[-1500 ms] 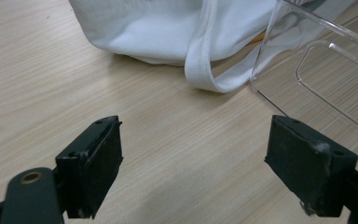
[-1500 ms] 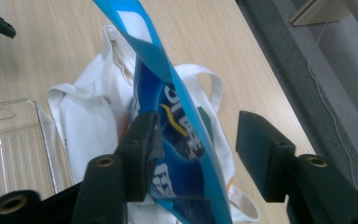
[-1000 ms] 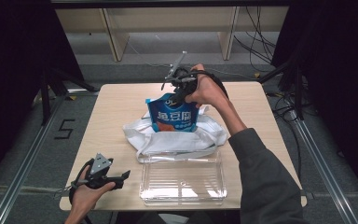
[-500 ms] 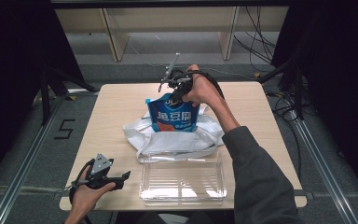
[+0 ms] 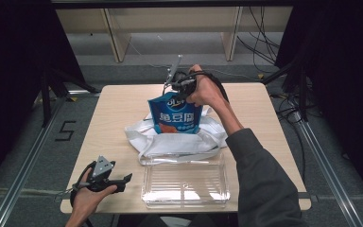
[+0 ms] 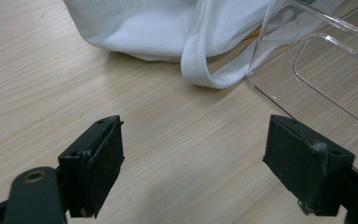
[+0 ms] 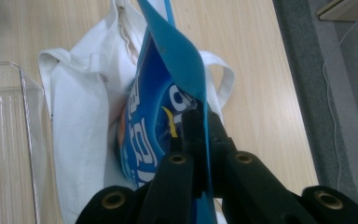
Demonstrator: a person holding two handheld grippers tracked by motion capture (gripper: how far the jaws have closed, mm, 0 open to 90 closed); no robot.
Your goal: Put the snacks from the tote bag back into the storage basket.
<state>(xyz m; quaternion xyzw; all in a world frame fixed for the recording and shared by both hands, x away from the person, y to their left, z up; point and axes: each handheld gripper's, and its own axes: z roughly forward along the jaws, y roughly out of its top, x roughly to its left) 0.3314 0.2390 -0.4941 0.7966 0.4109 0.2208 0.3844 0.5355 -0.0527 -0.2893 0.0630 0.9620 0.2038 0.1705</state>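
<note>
**Blue pouch pinched at its top edge, standing in the white bag**

Blue pouch is what I am working, but from the left I first see my left gripper resting low at the near left corner of the table, its jaws spread wide over bare wood with nothing between them. Just beyond its tips lies a strap of the white cloth bag, and beside that the clear plastic tray at the near edge. Further right, the pouch stands upright in the bag at mid-table. My right gripper has just been closing and now clamps the pouch's upper edge between its pads.
</note>
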